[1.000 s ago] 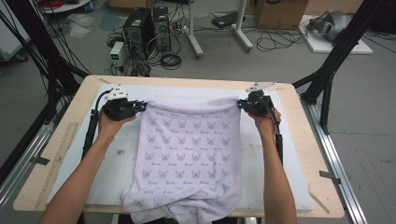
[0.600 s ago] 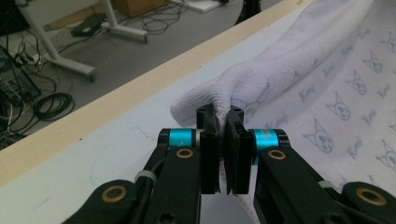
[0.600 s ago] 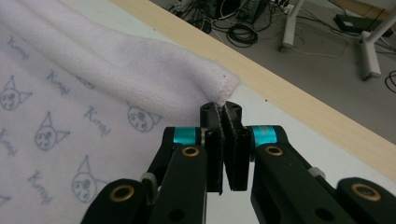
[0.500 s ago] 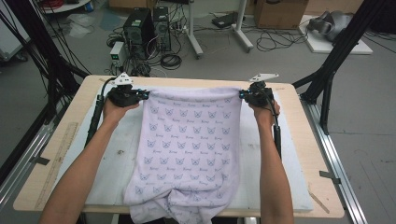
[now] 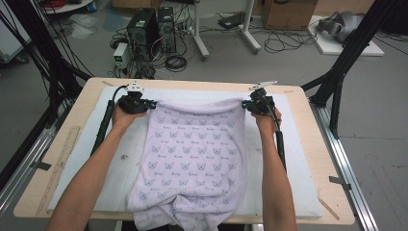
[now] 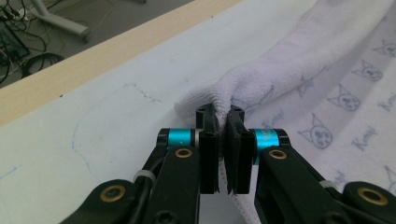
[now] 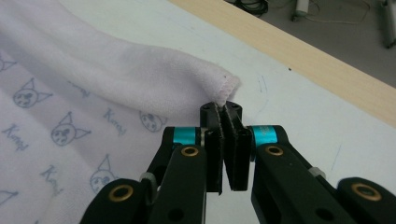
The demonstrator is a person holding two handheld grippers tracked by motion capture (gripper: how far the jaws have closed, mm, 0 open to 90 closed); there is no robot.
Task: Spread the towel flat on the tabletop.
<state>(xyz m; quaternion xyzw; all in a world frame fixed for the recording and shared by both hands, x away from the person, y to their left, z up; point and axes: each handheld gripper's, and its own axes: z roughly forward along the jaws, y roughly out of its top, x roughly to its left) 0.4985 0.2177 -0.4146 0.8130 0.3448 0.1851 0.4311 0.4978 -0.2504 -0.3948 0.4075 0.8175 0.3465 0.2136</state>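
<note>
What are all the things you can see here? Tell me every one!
towel: one, pale lilac with little cat faces, spread on the mat, near end hanging over the table edge
mat: one, white, covering most of the table top
table: one, light wood, in the middle
ruler: one, wooden, along the table's left edge
computer towers: two, black, on the floor behind the table
cardboard box: one, brown, on the floor at the back
left gripper: one, black, shut on the towel's far left corner
right gripper: one, black, shut on the towel's far right corner
forearms: two, bare, coming from the bottom
</note>
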